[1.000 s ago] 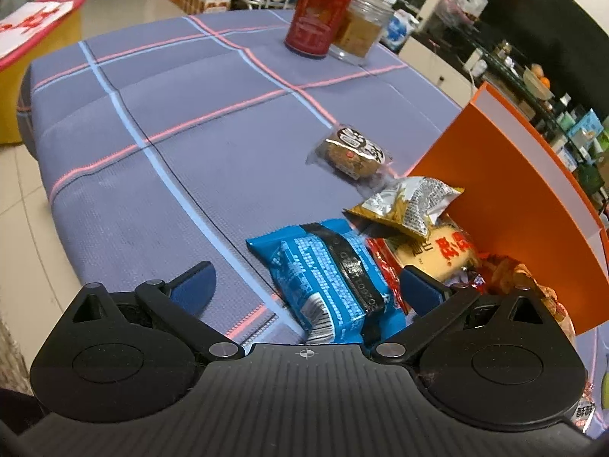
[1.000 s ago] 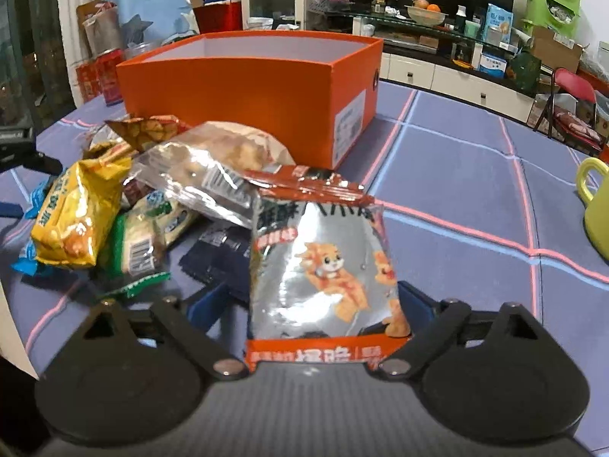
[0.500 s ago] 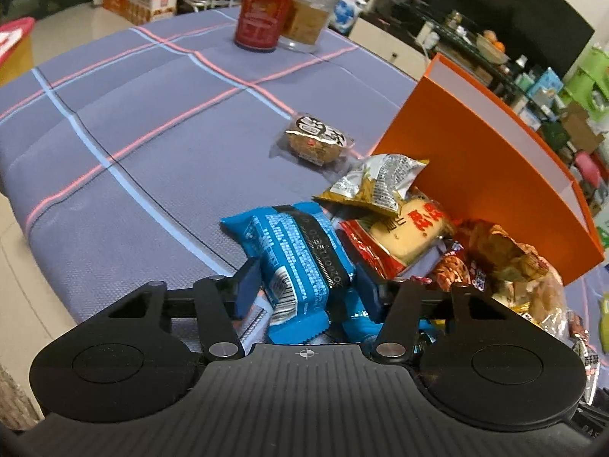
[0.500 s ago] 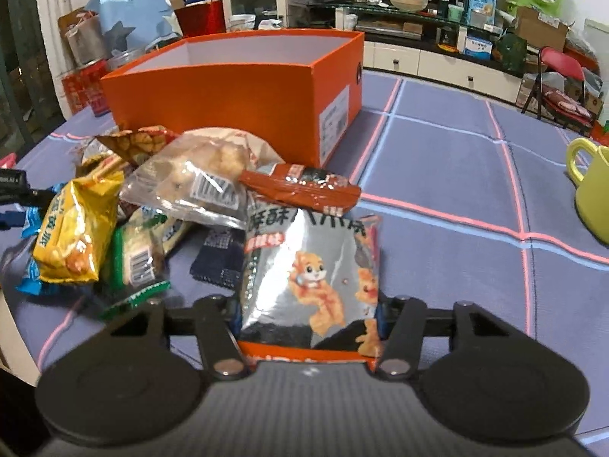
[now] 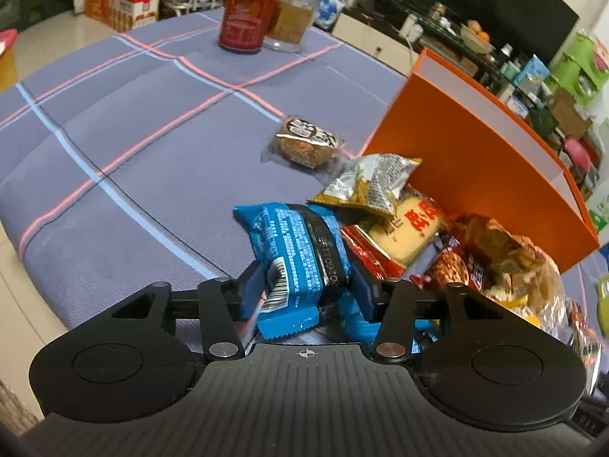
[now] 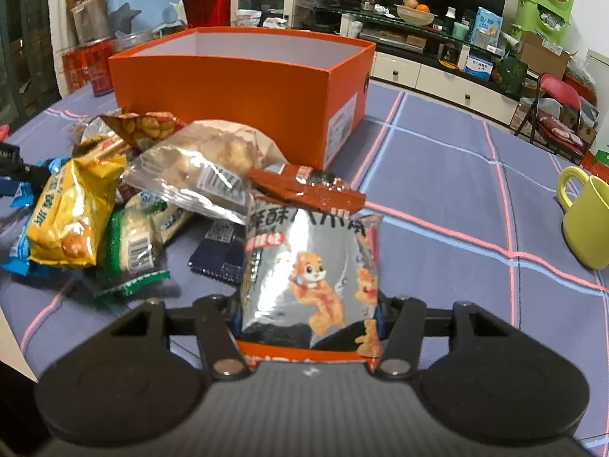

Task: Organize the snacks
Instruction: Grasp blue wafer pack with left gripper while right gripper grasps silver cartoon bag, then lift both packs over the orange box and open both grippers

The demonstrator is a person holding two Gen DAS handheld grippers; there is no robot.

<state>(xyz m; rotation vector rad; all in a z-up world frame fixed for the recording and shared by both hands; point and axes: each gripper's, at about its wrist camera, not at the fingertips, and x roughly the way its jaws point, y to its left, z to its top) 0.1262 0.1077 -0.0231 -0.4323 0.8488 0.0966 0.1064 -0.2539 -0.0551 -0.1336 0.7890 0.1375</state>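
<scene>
My left gripper (image 5: 306,289) is shut on a blue snack packet (image 5: 297,251), at the near end of a pile of snack bags beside the open orange box (image 5: 475,175). A silver-and-yellow bag (image 5: 371,186) and a red-lettered bag (image 5: 407,232) lie just beyond it. My right gripper (image 6: 308,316) is shut on a silver packet with orange cartoon animals (image 6: 312,274). A brown-red packet (image 6: 308,186) rests on its far end. The orange box (image 6: 243,87) stands behind the pile; its floor is hidden.
A wrapped round cake (image 5: 304,143) lies alone left of the box. A red can (image 5: 247,11) and a glass jar (image 5: 295,19) stand at the far edge. A yellow-green mug (image 6: 586,221) stands at the right. Yellow (image 6: 72,213) and green (image 6: 133,243) packets lie left.
Both grippers went from open around their packets to shut on them. Both views have shifted slightly closer to the pile.
</scene>
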